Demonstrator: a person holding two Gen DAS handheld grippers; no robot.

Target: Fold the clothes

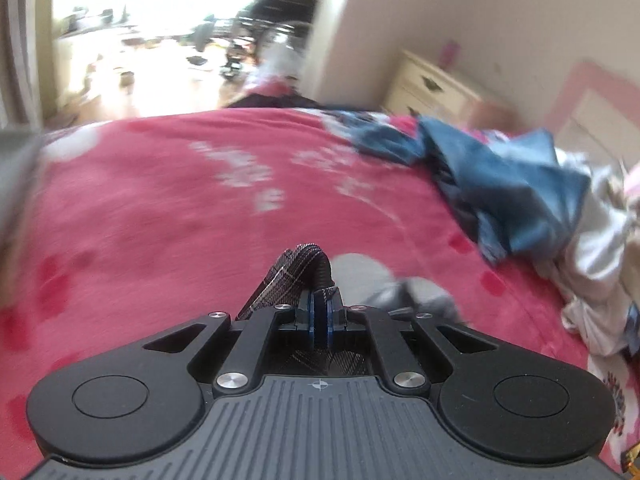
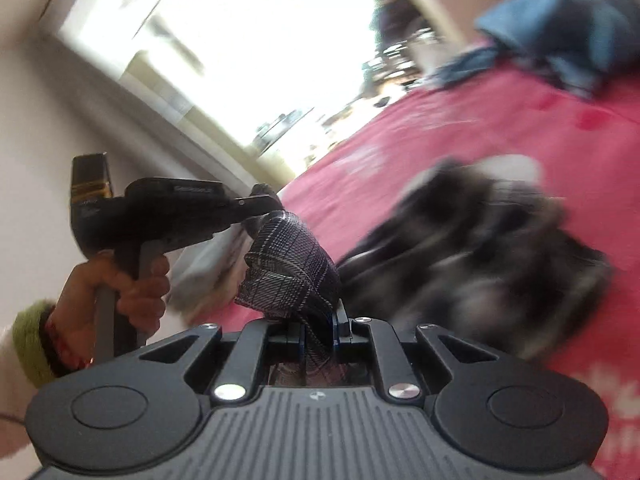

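Observation:
A dark plaid garment (image 1: 298,276) is pinched in my left gripper (image 1: 320,304), whose jaws are shut on a bunched fold of it above the red bedspread (image 1: 160,216). My right gripper (image 2: 320,328) is shut on another bunch of the same plaid garment (image 2: 288,264). The rest of the cloth trails blurred to the right over the bed (image 2: 480,264). In the right wrist view the left gripper (image 2: 260,202) appears at the left, held by a hand (image 2: 120,292) with a green cuff, its tip on the cloth.
A pile of blue (image 1: 500,184) and white clothes (image 1: 592,256) lies at the bed's right side. A cream dresser (image 1: 432,84) stands by the wall. A bright doorway (image 1: 160,40) opens beyond the bed. Both views are motion-blurred.

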